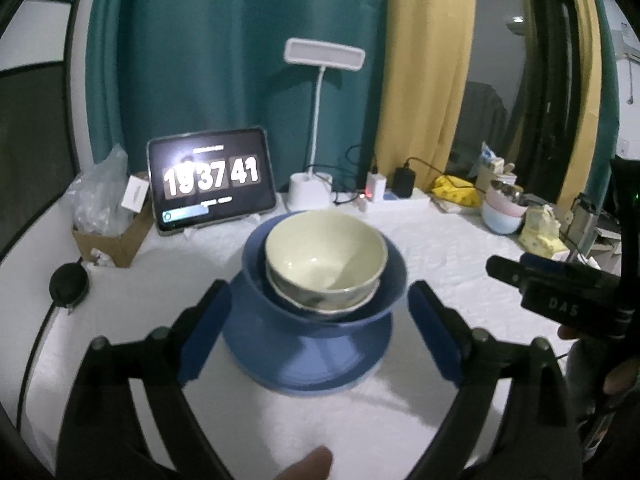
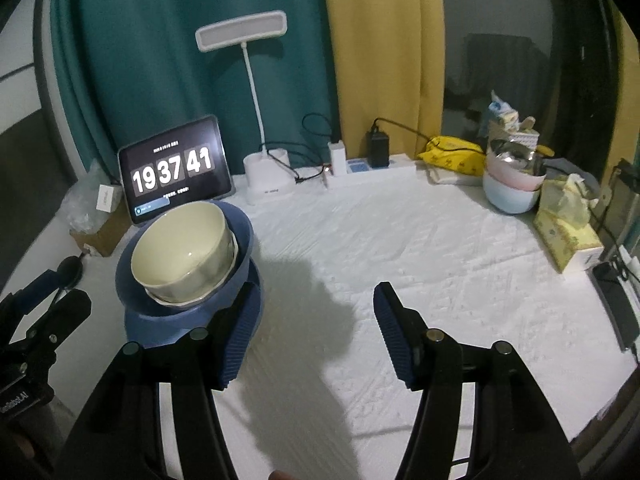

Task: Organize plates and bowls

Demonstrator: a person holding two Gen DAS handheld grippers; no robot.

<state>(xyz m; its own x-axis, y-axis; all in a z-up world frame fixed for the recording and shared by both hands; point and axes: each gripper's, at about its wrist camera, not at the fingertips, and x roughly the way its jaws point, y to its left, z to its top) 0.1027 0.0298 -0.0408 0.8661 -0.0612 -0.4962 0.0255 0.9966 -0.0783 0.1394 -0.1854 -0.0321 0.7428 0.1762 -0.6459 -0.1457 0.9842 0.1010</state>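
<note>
A cream bowl [image 1: 326, 256] nests in another pale bowl inside a blue bowl [image 1: 384, 296], all stacked on a blue plate [image 1: 308, 364] on the white table. My left gripper [image 1: 316, 332] stands open just in front of the stack, its blue pads either side of the plate and touching nothing. In the right wrist view the same stack, cream bowl [image 2: 182, 252] on blue plate [image 2: 154, 330], sits at the left. My right gripper [image 2: 316, 334] is open over bare cloth to the right of the stack. Its left fingertip [image 2: 242, 336] overlaps the plate's edge in the picture.
A tablet clock [image 1: 212, 180], a white desk lamp [image 1: 316, 120], a power strip [image 2: 368, 170] and a cardboard box [image 1: 108, 236] line the back. Pastel bowls [image 2: 512, 188] and a tissue pack [image 2: 568, 232] stand at the right. A black round object [image 1: 68, 284] lies left.
</note>
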